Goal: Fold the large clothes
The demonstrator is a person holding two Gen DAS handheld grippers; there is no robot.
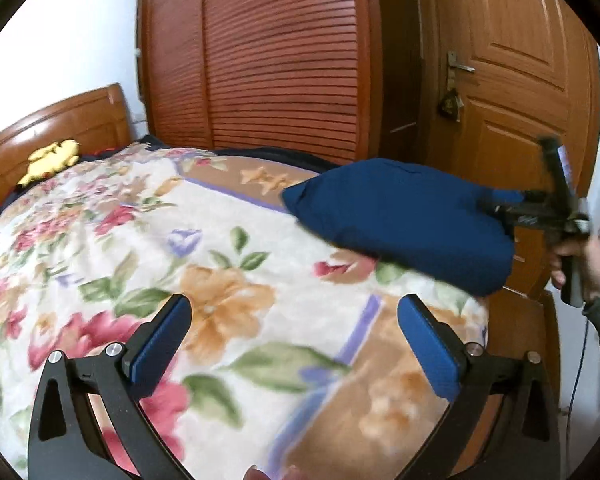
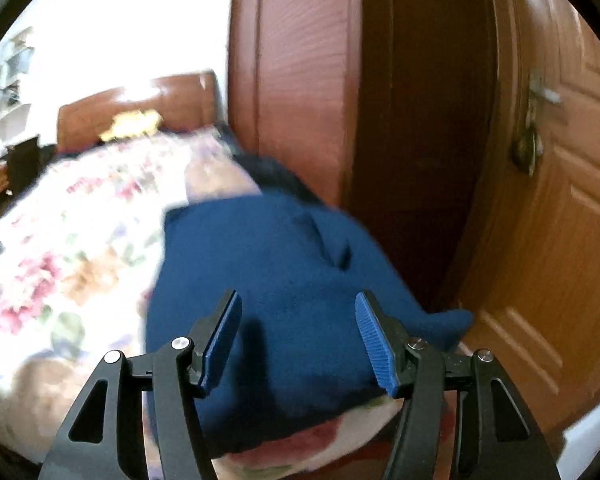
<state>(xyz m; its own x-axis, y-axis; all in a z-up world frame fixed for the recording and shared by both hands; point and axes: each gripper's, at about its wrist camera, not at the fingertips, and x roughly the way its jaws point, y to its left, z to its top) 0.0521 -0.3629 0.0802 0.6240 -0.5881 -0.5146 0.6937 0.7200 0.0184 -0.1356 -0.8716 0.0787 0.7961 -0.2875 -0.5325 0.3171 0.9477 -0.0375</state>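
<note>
On the bed (image 1: 100, 240), the folded blue garment (image 2: 268, 280) lies released; left gripper (image 1: 294, 344) and right gripper (image 2: 298, 340) spread, holding nothing.

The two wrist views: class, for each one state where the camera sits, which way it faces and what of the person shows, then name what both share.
Left wrist view: rides the open left gripper, facing across the floral blanket toward the louvred wardrobe; the person's hand holding the right gripper shows.
Right wrist view: rides the open right gripper, looking down on the folded blue garment; no hand shows.
Shared: garment, blanket, yellow plush toy, headboard, wooden door.
</note>
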